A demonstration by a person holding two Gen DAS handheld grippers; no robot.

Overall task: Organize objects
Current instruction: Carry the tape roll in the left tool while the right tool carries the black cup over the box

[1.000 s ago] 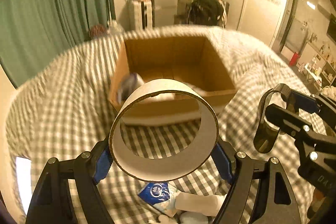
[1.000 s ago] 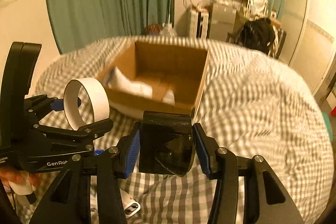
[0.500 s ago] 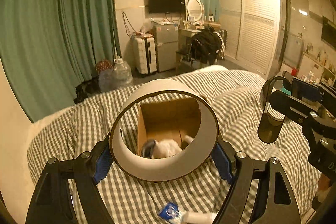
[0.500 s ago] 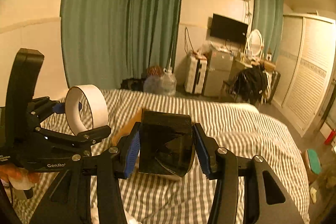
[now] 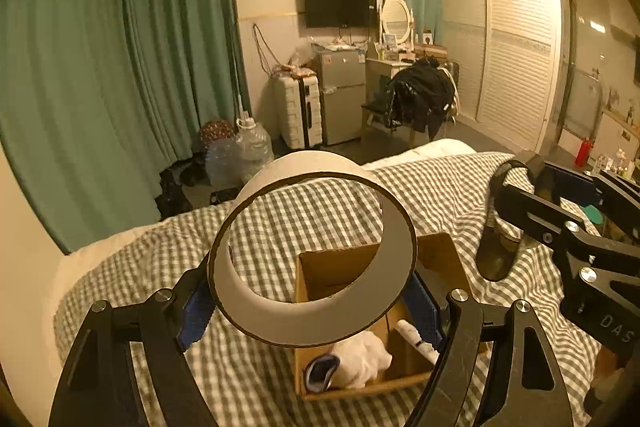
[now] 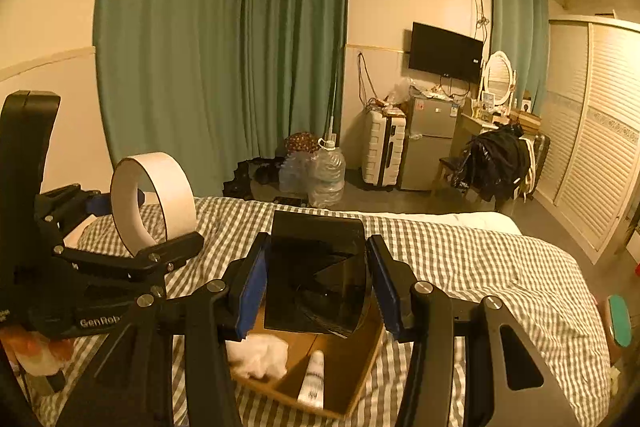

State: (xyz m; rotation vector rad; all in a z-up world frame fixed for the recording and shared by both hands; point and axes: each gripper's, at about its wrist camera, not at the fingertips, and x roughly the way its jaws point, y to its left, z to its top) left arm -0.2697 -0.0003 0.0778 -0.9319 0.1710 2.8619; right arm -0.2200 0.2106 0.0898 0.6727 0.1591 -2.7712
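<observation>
We have our left gripper (image 5: 312,311) clamped on a wide white tape roll (image 5: 312,247), its blue pads pressing the ring's left and right sides so the jaws stand wide around it. The roll's opening faces us, and through it we see the checked bedcover (image 5: 160,267) and the far wall of the open cardboard box (image 5: 440,251).

That box lies on the bed just beyond and below the jaws of both grippers. Inside it, below the left jaws, sit a crumpled white cloth (image 5: 360,359) with a dark blue piece beside it, and a white tube (image 5: 412,339) leaning along the right-hand compartment.

Our right gripper (image 6: 316,287) holds a glossy black object (image 6: 316,275), boxy with a rounded lower edge, squeezed between the blue pads at a middling width. It hangs over the near part of the box (image 6: 360,367), with the cloth (image 6: 260,353) below the left pad and the tube (image 6: 314,379) straight beneath the jaws.

From the right wrist view, the left gripper (image 6: 152,211) and its roll (image 6: 154,203) stand off to the left of the right jaws, apart from the black object. From the left wrist view, the right gripper (image 5: 520,211) shows to the right of the roll, the dark object (image 5: 496,247) between its pads.

Beyond the bed stand green curtains (image 5: 100,87), a suitcase (image 5: 298,111) and a small fridge (image 5: 342,95).
</observation>
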